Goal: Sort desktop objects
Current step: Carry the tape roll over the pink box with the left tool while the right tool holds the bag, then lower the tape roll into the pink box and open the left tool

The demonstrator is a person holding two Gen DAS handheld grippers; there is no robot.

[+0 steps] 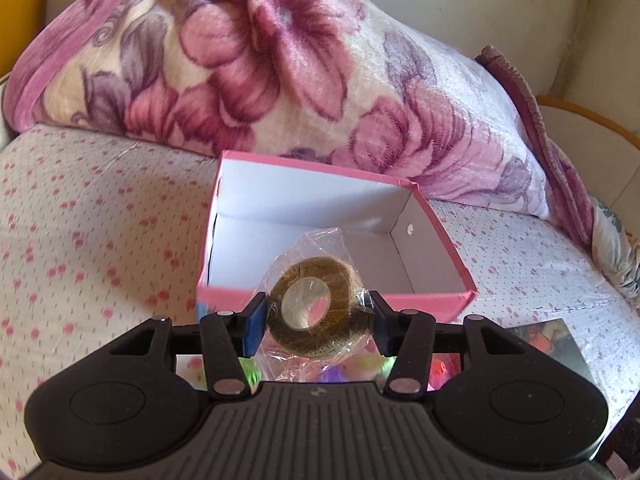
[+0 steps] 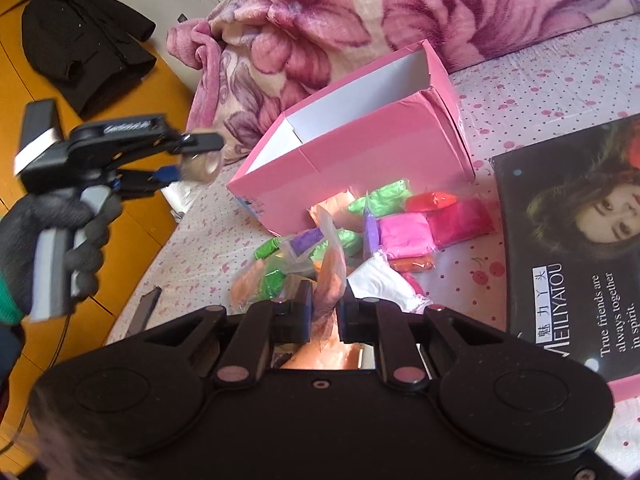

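My left gripper (image 1: 318,316) is shut on a brown tape roll (image 1: 320,322) in clear wrap, held just before the near wall of the open pink box (image 1: 432,216), whose white inside looks empty. In the right wrist view the left gripper (image 2: 190,160) with the roll (image 2: 202,164) hovers left of the pink box (image 2: 360,148). My right gripper (image 2: 325,312) is shut on an orange clay packet (image 2: 332,276), above a pile of coloured clay packets (image 2: 400,232) lying in front of the box.
A floral blanket (image 1: 280,60) is heaped behind the box on the dotted bedsheet (image 1: 80,220). A dark box lid with a woman's face (image 2: 576,240) lies to the right. A black garment (image 2: 80,48) lies on the orange floor at left.
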